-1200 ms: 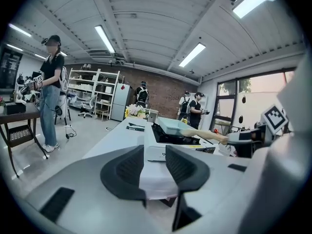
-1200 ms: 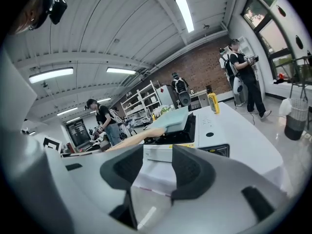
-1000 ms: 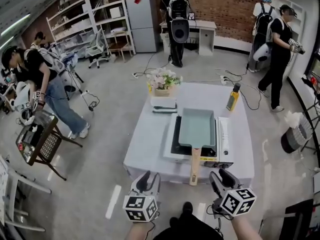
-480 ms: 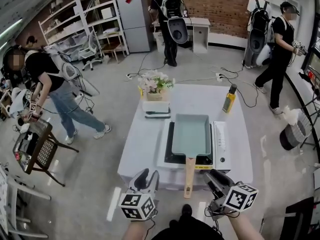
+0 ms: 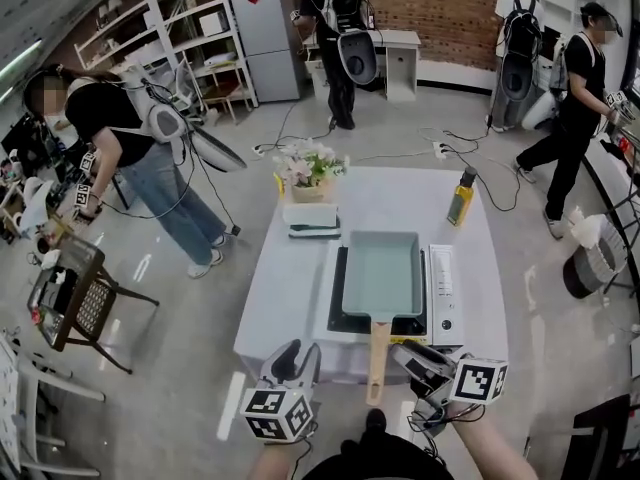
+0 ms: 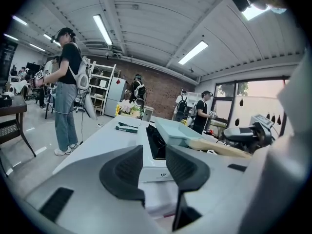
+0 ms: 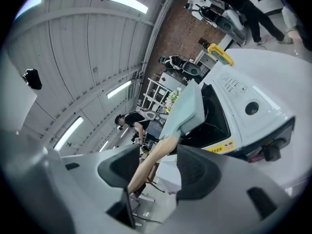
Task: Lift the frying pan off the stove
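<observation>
The pan [image 5: 382, 273] sits flat on the stove [image 5: 446, 290], nothing lifted yet: the right claw [image 7: 157, 169], its jaws having just been opening, straddles the wooden handle [image 5: 376, 363] without pinching it (grip and lift remain), while the left claw [image 6: 155, 167] hangs spread and empty left of the stove.

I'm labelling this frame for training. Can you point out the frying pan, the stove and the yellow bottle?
frying pan [image 5: 382, 273]: head view, on its pale green floor.
stove [image 5: 446, 290]: head view, on its white control panel.
yellow bottle [image 5: 463, 203]: head view, on the middle of its body.
</observation>
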A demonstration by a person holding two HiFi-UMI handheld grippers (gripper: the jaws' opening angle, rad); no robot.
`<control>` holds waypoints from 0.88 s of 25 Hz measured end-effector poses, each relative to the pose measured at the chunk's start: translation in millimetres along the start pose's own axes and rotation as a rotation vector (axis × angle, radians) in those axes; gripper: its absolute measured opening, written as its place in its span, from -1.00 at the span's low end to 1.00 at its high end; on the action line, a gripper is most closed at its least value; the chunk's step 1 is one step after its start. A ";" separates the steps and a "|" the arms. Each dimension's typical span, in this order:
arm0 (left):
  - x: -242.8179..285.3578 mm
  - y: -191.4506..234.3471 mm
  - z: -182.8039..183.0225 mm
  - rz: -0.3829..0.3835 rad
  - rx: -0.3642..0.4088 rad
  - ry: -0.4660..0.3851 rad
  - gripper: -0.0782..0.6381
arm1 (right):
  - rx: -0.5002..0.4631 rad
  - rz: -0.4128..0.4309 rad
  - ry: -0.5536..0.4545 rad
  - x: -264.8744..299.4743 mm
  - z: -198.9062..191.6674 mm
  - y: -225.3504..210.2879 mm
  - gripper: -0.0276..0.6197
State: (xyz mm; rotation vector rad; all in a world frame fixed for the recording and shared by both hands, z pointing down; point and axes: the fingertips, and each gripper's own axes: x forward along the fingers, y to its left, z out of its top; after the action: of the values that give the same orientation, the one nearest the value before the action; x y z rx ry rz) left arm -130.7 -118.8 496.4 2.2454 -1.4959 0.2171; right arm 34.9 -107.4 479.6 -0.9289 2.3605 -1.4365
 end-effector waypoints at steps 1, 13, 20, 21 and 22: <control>0.6 0.5 -0.5 0.001 0.000 0.001 -0.44 | 0.011 0.020 0.007 3.5 0.1 1.7 -0.22; 1.5 8.4 -8.8 0.028 -0.007 0.026 -0.44 | 0.118 0.111 0.124 34.8 -3.2 -4.3 -0.09; 2.5 15.8 -11.1 0.047 -0.023 0.038 -0.44 | 0.198 0.112 0.175 49.8 -6.4 -18.5 -0.09; 2.3 16.3 -11.5 0.049 -0.025 0.039 -0.44 | 0.203 0.107 0.181 52.0 -7.1 -20.7 -0.09; 2.4 16.3 -12.3 0.049 -0.027 0.041 -0.44 | 0.206 0.106 0.186 54.4 -7.2 -22.3 -0.09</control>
State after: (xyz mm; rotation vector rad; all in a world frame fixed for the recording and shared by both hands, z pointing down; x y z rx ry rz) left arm -143.2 -120.8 512.5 2.1722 -1.5249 0.2550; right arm -1.9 -143.2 509.3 -0.6332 2.2899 -1.7485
